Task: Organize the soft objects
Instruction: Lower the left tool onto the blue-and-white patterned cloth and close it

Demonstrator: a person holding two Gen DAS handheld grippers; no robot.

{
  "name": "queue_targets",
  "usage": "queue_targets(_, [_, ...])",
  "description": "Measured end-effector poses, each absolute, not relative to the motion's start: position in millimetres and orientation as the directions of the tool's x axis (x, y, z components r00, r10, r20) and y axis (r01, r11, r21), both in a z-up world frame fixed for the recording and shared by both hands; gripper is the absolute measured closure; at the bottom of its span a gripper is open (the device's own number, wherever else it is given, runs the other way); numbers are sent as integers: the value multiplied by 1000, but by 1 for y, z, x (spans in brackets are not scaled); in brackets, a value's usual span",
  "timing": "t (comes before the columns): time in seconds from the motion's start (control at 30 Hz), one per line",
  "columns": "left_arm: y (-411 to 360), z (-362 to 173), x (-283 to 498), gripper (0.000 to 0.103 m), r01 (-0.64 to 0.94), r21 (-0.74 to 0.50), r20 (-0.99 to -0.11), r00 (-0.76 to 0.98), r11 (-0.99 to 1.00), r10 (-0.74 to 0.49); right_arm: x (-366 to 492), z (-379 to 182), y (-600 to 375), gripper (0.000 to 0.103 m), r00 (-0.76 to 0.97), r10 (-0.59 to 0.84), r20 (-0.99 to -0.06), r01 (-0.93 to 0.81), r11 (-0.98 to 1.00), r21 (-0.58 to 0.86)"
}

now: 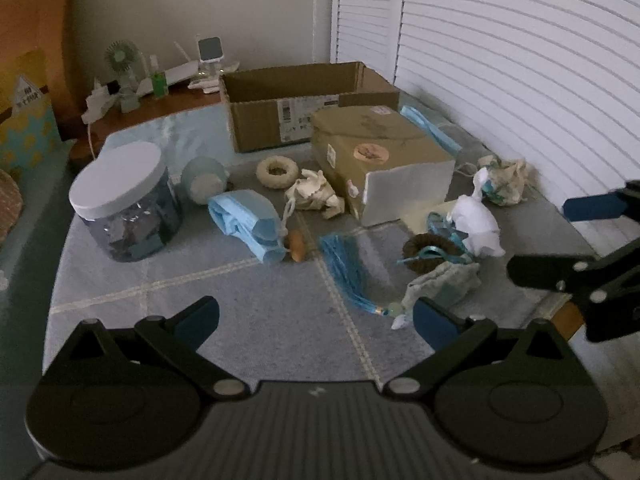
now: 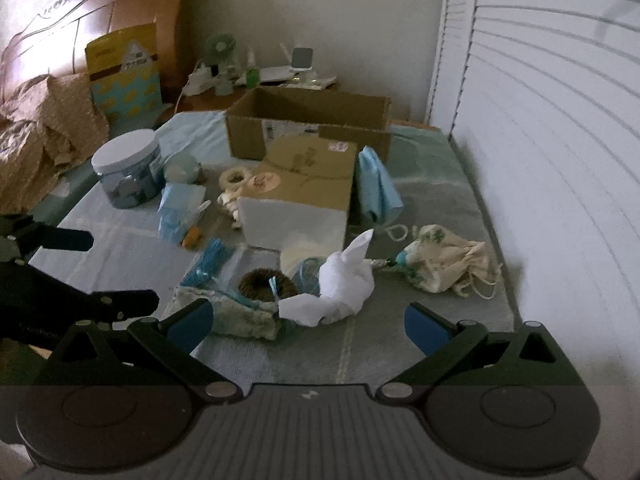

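both hand-held grippers hover above the near edge of the surface [image 1: 256, 320], jaws spread wide, nothing between them: the left hand-held gripper [image 1: 316, 316] and the right hand-held gripper [image 2: 308, 322]. take the closed cardboard parcel [image 1: 376, 148] as the landmark. the soft things lie around it: a white cloth [image 2: 344, 280] just in front, touching a brown scrunchie [image 2: 264, 286] and a pale fuzzy pouch [image 2: 240, 316]; a blue tassel [image 1: 344, 272] in front and to the left; a blue face mask [image 1: 248, 220] and a crumpled cream bag [image 1: 316, 192] on its left; a printed drawstring bag [image 2: 444, 264] to its right. the open cardboard box [image 1: 296, 96] stands behind it, probably the destination.

the risk from here is tangling. a blue ribbon seems to thread through the scrunchie, so a pinch on the white cloth could drag neighbours along. the tassel's fine strands may slip from the jaws. the jar [image 1: 128, 204], well left of the parcel, could be knocked by a wide sweep.
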State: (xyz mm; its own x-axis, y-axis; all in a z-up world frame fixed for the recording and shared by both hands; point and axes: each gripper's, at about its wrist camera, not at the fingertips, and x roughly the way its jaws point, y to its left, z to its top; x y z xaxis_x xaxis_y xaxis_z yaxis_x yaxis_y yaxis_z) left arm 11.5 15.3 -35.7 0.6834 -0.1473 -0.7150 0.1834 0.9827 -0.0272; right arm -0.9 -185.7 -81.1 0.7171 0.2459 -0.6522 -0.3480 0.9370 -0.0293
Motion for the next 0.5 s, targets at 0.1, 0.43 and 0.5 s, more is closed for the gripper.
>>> queue_targets(0.1, [15,-38,13,1,203,-46,-715,678,978,-174,3,-88,-186,0,705,251,-663,-357,934,-26])
queue_targets(0.43, [-12,-39,28,1,293,-58,-710,661,954,-245,10,-115,-202,0,686,209,-697,-329,944,-40])
queue_targets(0.5, [-20,-43,34,1,308,-60,-712,653,949,-257,11,-119,-206,0,695,194,-693,-319,946,-55])
